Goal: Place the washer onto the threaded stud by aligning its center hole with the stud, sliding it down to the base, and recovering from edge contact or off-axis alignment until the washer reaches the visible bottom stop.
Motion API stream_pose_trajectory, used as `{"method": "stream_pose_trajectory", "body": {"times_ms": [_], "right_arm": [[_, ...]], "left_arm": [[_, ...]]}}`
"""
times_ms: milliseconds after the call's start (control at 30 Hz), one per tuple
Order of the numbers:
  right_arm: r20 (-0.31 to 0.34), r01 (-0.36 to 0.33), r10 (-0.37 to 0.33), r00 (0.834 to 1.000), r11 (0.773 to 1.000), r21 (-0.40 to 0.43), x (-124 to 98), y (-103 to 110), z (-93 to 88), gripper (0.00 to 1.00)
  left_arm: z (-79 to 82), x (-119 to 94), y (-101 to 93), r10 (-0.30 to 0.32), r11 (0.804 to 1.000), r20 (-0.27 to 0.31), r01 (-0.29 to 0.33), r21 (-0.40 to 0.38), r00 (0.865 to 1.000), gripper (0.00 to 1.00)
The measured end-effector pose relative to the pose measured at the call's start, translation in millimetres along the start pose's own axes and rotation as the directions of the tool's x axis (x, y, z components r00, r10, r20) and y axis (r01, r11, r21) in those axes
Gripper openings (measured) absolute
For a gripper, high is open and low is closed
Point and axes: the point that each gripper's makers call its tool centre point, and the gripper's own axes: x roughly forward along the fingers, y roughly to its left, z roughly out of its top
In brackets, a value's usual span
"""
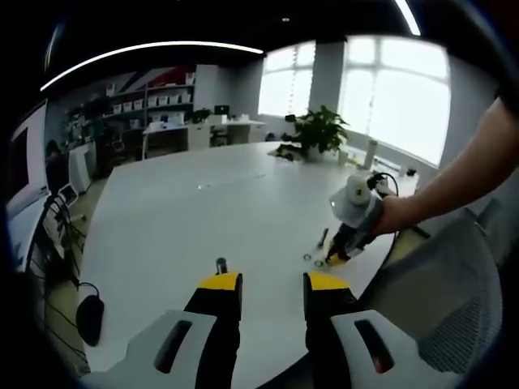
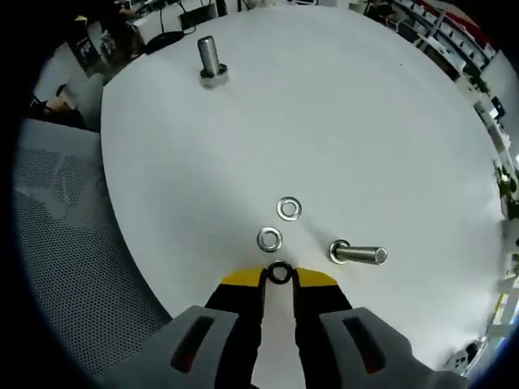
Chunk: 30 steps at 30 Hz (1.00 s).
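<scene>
While the right gripper (image 2: 279,277) pinches a dark washer (image 2: 280,273) at its tips, the upright stud (image 2: 209,57) stands well apart at about 11 o'clock in the right gripper view — so the carry goes up and left, then straight down its vertical axis. Two spare washers (image 2: 279,224) and a bolt lying flat (image 2: 358,254) sit just ahead. The left gripper (image 1: 272,285) is spread and empty, with the stud (image 1: 220,265) just beyond its left jaw — nearer, I'd say.

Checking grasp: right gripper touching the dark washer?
Touching. Right gripper view shows the dark washer pinched between the right gripper yellow tips.
</scene>
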Motion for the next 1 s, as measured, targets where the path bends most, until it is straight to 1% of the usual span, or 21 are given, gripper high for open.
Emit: {"method": "stream_pose_trajectory", "body": {"times_ms": [67,167,267,300,367,400,433,600,700,733,800,833,900,1000], "right_arm": [[-0.035,0.015,-0.017,0.999,0.998,-0.061,0.2,0.1,0.6,0.16],[-0.077,0.028,-0.036,0.996,0.994,-0.106,0.2,2.8,2.3,0.16],[-0.097,0.028,-0.038,0.995,0.995,-0.097,1.8,1.3,3.3,0.16],[-0.102,0.017,-0.024,0.995,0.998,-0.062,1.3,1.0,1.8,0.16],[-0.092,-0.006,0.007,0.996,1.000,0.003,1.6,0.8,0.6,0.16],[-0.070,-0.022,0.025,0.997,0.999,0.038,1.8,-0.5,0.9,0.16],[-0.059,-0.028,0.031,0.998,0.998,0.049,0.4,-1.0,0.8,0.16],[-0.046,-0.024,0.025,0.999,0.999,0.030,-0.1,0.3,0.4,0.16],[-0.059,-0.024,0.027,0.998,0.999,0.041,0.8,-1.2,1.5,0.15],[-0.066,-0.025,0.028,0.997,0.999,0.041,1.1,-1.1,1.7,0.15],[-0.081,-0.023,0.025,0.996,0.999,0.026,1.1,-0.1,1.2,0.15],[-0.082,-0.020,0.022,0.996,1.000,0.022,1.0,0.0,0.7,0.15],[-0.071,-0.015,0.017,0.997,1.000,0.025,0.1,0.0,-0.1,0.15],[-0.006,-0.022,0.023,1.000,0.997,0.071,-0.6,0.0,-0.3,0.14]], "left_arm": [[-0.2,0.1,0.0,0.000,1.000,-0.002,0.000,0.003,1.000,0.28],[0.1,0.3,-1.0,-0.003,1.000,-0.001,0.003,0.007,1.000,0.28],[-0.3,0.8,-1.8,-0.007,1.000,-0.004,0.007,0.009,1.000,0.28],[0.0,0.8,-2.4,-0.009,1.000,-0.003,0.009,0.010,1.000,0.28],[0.6,0.6,-2.8,-0.010,1.000,0.000,0.010,0.011,1.000,0.28],[0.7,0.5,-2.9,-0.011,1.000,0.001,0.011,0.011,1.000,0.28],[0.8,0.2,-3.0,-0.011,1.000,0.002,0.011,0.009,1.000,0.28],[1.8,0.2,-3.4,-0.014,1.000,0.008,0.014,0.007,1.000,0.28],[2.8,0.5,-4.5,-0.020,1.000,0.012,0.020,0.007,1.000,0.28],[5.5,0.2,-6.3,-0.029,1.000,0.025,0.029,0.003,0.999,0.28],[9.0,-1.5,-7.0,-0.030,1.000,0.043,0.030,0.001,0.999,0.28],[8.1,-1.3,-6.8,-0.028,1.000,0.040,0.028,0.002,0.999,0.28],[3.7,-0.3,-5.9,-0.025,1.000,0.020,0.025,0.006,0.999,0.28],[5.9,-0.8,-5.4,-0.024,1.000,0.031,0.024,0.000,0.999,0.28]]}}
